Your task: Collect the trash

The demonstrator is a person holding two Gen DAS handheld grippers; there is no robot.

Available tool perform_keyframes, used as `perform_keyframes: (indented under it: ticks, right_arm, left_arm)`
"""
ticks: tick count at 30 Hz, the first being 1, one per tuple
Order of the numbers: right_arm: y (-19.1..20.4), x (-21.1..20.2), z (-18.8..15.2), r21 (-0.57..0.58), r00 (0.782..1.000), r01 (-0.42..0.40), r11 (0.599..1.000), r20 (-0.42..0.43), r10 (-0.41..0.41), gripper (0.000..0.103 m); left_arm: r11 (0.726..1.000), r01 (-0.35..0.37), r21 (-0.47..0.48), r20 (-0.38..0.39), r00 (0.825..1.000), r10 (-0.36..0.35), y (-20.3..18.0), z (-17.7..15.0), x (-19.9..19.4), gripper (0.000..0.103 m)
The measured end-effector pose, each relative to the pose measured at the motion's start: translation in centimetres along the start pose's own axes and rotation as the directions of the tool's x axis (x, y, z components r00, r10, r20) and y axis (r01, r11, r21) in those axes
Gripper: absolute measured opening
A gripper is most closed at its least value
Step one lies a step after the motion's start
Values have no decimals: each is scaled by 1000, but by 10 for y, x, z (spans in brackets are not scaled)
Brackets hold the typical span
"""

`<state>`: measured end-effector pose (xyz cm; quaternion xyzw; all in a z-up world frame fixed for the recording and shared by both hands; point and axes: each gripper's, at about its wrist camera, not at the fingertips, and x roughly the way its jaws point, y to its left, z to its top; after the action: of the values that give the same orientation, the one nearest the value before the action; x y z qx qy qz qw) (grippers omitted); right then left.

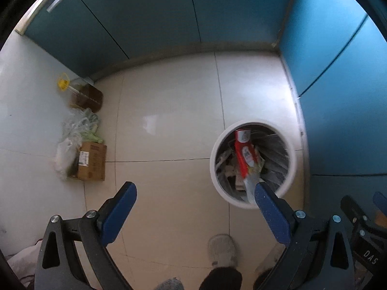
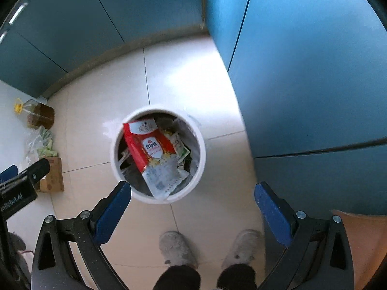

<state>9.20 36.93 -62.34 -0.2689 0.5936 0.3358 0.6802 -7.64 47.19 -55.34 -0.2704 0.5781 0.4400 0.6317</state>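
A round white trash bin (image 2: 116,152) stands on the tiled floor, also seen in the left wrist view (image 1: 214,166). A red and white sugar packet (image 2: 150,147) lies in its mouth on top of other wrappers; it also shows in the left wrist view (image 1: 245,154). My right gripper (image 2: 193,193) is open and empty, held above the near rim of the bin. My left gripper (image 1: 196,193) is open and empty, to the left of the bin.
Teal cabinets (image 1: 169,12) line the back and right (image 2: 314,72). By the left wall sit an oil bottle (image 1: 84,94), plastic bags (image 1: 77,125) and a cardboard box (image 1: 93,162). The person's slippers (image 2: 176,249) are on the floor below.
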Motion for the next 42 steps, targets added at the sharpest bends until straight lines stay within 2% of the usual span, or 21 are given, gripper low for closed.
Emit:
perform_keyframes:
  ticks: [10, 12, 18, 22, 27, 34, 39, 42]
  right_arm:
    - [-15, -210, -45, -24, 987, 24, 999, 160, -20, 103]
    - [-23, -253, -57, -22, 982, 7, 1000, 187, -3, 103]
    - [-43, -351, -92, -67, 965, -57, 996, 251, 72, 103]
    - [-58, -411, -119, -101, 945, -88, 991, 306, 116, 103]
    - [-81, -467, -152, -126, 924, -137, 983, 340, 172, 103]
    - [-93, -521, -186, -177, 914, -192, 965, 325, 242, 103]
    - [-91, -543, -202, -202, 908, -236, 951, 302, 290, 103]
    - [-88, -553, -210, -209, 904, -261, 942, 288, 315, 103]
  left_arm:
    - [998, 58, 19, 120, 991, -60, 9, -44, -181, 100]
    - [998, 62, 8, 148, 987, -62, 12, -54, -215, 100]
    - [997, 67, -41, 240, 969, -55, 13, -91, -304, 100]
    - [993, 87, -75, 286, 956, -62, 11, -120, -347, 100]
    - [990, 103, -97, 326, 943, -66, 7, -156, -393, 100]
    - [979, 175, -103, 325, 936, -133, 13, -191, -441, 100]
    - [962, 253, -101, 316, 925, -210, 23, -208, -461, 100]
    - [958, 274, -88, 310, 921, -235, 29, -215, -468, 100]
